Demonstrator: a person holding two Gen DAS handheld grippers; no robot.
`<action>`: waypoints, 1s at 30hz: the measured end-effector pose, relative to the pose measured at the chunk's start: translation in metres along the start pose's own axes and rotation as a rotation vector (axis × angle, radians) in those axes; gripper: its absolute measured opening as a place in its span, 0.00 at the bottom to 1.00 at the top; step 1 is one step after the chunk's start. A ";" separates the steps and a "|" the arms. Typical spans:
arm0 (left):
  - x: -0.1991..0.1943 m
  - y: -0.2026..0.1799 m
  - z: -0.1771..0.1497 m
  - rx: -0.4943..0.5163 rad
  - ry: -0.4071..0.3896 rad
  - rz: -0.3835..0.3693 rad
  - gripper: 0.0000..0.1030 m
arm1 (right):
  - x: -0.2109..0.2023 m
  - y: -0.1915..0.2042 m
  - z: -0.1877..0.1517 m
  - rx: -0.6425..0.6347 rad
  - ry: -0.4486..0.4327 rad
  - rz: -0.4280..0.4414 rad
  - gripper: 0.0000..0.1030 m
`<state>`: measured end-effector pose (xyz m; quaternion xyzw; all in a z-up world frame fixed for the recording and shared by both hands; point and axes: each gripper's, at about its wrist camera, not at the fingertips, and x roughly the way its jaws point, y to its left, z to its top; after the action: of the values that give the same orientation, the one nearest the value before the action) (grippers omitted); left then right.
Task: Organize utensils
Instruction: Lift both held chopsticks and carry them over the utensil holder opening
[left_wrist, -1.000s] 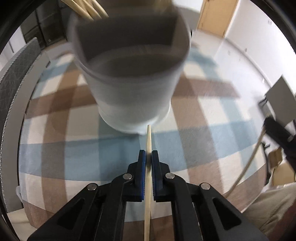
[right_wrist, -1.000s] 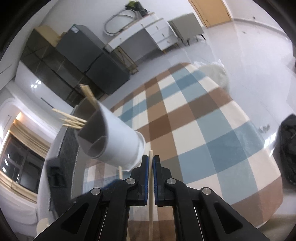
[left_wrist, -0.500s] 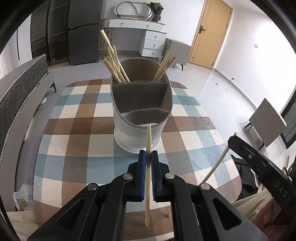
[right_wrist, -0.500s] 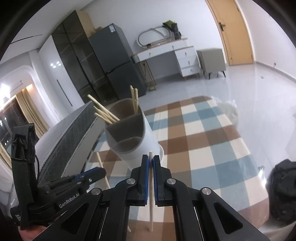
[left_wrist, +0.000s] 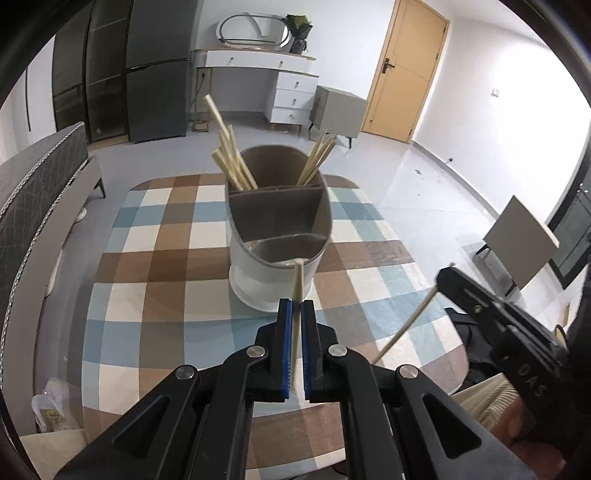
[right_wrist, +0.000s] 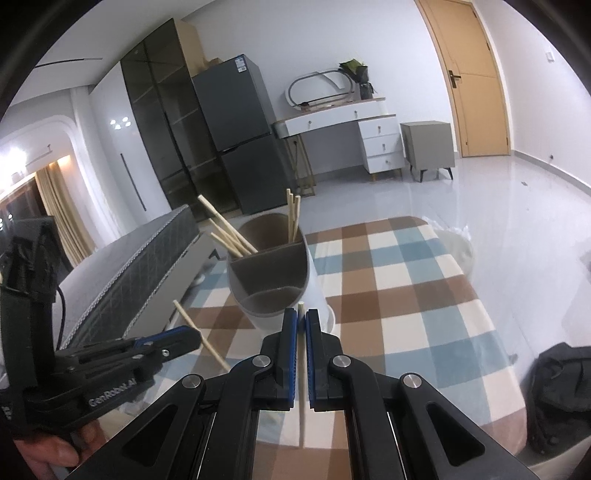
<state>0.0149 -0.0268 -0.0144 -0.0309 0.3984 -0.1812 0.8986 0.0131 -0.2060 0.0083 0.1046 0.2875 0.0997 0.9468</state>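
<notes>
I had the left gripper (left_wrist: 294, 306) pinching 1 chopstick (left_wrist: 297, 280), its blue pads pressed against the stick from both sides, the tip reaching up toward the near rim of the utensil holder (left_wrist: 273, 273). The right gripper (right_wrist: 301, 317) likewise had its jaws clamped on a second chopstick (right_wrist: 301, 373), which ran upright between the pads and hung below them. In the left view that second stick slanted down from the right gripper at the right edge.

The holder, a white oval tub with a grey-brown lining, stood on the checked tablecloth (left_wrist: 155, 295) just beyond both grippers. It had 3 compartments (the near and middle ones looked empty to me). The far compartment held 2 bunches of chopsticks (left_wrist: 231, 158), 1 leaning left and 1 leaning right.

A hand (right_wrist: 44, 452) showed at the lower left of the right view, under the left gripper's body.
</notes>
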 end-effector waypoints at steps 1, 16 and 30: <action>-0.002 -0.001 0.002 0.008 -0.004 0.000 0.00 | 0.000 0.001 0.001 0.000 -0.003 0.001 0.04; 0.033 0.048 0.005 -0.137 0.118 0.020 0.08 | 0.000 -0.017 0.017 0.056 -0.025 0.010 0.04; 0.110 0.153 -0.007 -0.574 0.272 0.147 0.59 | 0.019 -0.037 0.018 0.128 0.032 0.040 0.04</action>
<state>0.1234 0.0778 -0.1273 -0.2299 0.5507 0.0014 0.8024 0.0435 -0.2391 0.0036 0.1691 0.3060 0.1018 0.9313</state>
